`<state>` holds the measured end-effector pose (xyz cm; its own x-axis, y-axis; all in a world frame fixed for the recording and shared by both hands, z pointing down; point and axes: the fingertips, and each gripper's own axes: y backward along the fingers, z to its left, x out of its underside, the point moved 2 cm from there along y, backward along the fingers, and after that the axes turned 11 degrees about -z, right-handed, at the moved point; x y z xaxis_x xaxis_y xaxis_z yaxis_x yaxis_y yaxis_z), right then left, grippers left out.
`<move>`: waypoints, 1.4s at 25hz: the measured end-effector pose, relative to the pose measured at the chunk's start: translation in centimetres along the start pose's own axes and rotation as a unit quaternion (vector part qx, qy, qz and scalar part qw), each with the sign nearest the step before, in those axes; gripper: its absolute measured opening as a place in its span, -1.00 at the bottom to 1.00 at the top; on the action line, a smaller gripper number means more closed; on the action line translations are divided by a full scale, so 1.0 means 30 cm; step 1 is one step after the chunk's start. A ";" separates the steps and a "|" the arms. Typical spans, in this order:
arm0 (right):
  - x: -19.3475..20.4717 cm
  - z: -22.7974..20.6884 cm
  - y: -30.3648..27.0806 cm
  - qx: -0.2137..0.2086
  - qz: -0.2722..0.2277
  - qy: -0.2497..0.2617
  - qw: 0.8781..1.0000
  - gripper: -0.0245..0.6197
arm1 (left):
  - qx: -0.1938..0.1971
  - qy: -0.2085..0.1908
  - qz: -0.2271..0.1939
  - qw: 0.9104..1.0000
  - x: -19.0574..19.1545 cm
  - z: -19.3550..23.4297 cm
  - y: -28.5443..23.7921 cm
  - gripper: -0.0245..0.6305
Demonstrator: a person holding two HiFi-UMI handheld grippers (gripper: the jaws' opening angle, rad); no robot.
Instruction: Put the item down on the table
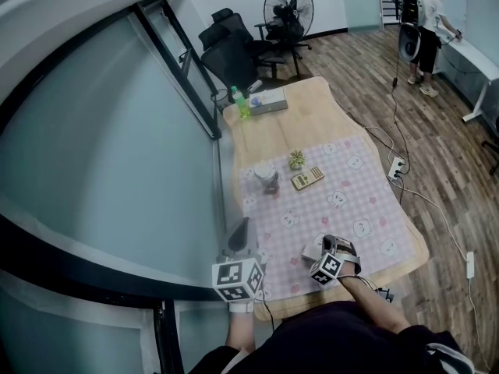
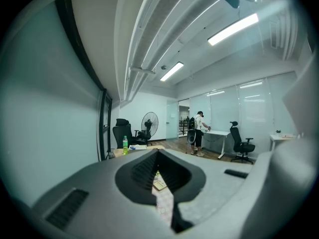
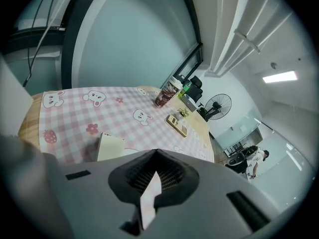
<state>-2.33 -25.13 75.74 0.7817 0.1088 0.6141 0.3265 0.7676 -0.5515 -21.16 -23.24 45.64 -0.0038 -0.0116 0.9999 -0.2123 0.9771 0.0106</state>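
The small white box (image 1: 313,248) lies flat on the pink-and-white checked tablecloth with bear prints (image 1: 352,199), low in the head view and close to the table's near edge. In the right gripper view the box (image 3: 110,147) sits left of centre, just beyond the jaws and a little to their left, with no jaw on it.

The right gripper (image 1: 333,244) is just right of the box in the head view, and the two may touch there. Its own view shows the right gripper (image 3: 152,183) with the jaws pressed together. Nothing is between them, and only a thin sliver of cloth (image 3: 75,114) shows through. The left gripper (image 1: 241,229) hangs at the cloth's left edge, lower left of centre. In its own view the left gripper (image 2: 158,176) also has its jaws together and holds nothing.

Further up the cloth, near the middle of the head view, a cream pocket calculator (image 1: 307,178) lies beside a small green plant (image 1: 296,160). A clear jar with dark contents (image 1: 267,179) is to their left. Beyond the cloth, on the bare pale wooden table (image 1: 300,127), are a green plastic bottle (image 1: 242,102) and a flat pale box (image 1: 267,102). Black office chairs (image 1: 234,53) and a black pedestal fan (image 1: 288,8) stand behind the table. A person (image 1: 427,26) stands at a white desk in the upper right corner.
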 end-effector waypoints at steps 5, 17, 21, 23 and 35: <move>-0.045 -0.080 0.025 0.002 -0.030 -0.068 0.997 -0.88 | -0.003 -0.001 0.001 1.000 -0.004 0.009 0.004 -0.93; -0.338 -0.617 0.331 0.099 -0.266 -0.274 0.919 -0.88 | -0.014 -0.018 -0.003 1.000 -0.021 0.043 0.006 -0.93; -0.398 -0.780 0.533 0.157 -0.353 -0.288 0.876 -0.88 | -0.021 -0.024 -0.004 0.999 -0.028 0.062 0.009 -0.93; -0.419 -0.833 0.634 0.181 -0.396 -0.277 0.856 -0.88 | -0.025 -0.026 -0.006 0.999 -0.028 0.068 0.007 -0.93; -0.390 -0.890 0.851 0.223 -0.428 -0.268 0.834 -0.88 | -0.010 -0.063 -0.035 0.997 -0.088 0.023 0.010 -0.93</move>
<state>11.03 -23.67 39.40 -0.0256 -0.4249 0.9049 0.3196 0.8542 0.4101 -21.88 -23.06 42.99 -0.1132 -0.1046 0.9881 -0.1961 0.9772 0.0810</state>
